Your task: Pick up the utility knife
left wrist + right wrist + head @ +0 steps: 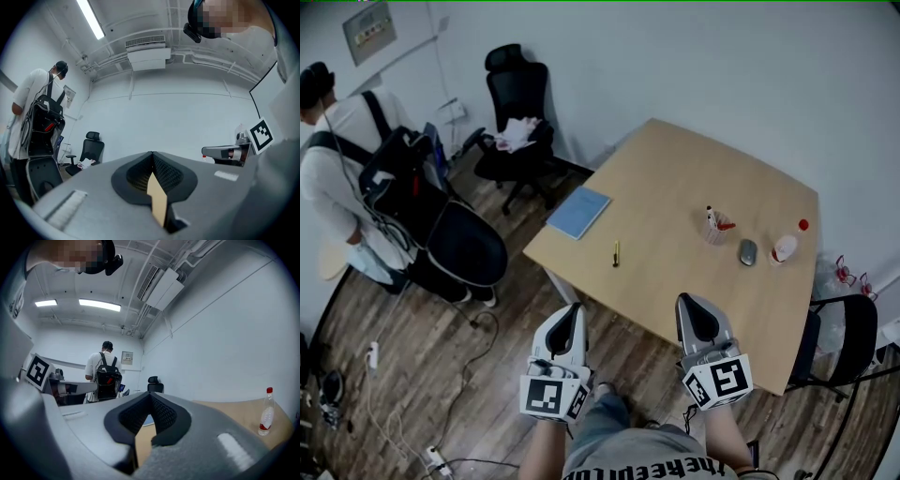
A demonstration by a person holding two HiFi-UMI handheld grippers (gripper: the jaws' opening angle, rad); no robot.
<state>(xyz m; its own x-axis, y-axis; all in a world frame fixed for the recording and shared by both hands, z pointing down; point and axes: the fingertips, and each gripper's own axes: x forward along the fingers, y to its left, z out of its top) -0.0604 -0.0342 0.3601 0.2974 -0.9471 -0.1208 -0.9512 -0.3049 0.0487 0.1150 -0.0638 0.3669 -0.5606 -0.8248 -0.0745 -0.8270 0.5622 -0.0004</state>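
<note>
Head view: the knife (pixel 616 253) lay on the table (pixel 694 187) near its front-left edge. It was ahead of and between the two grippers, somewhat nearer the left gripper (pixel 574 311) than the right gripper (pixel 690 304). Its long axis ran away from the person, roughly along the jaws; the blade end was too small to tell.

Left gripper view: jaws pressed together, empty; no knife showed.

Right gripper view: jaws likewise closed on nothing; no knife showed.
</note>
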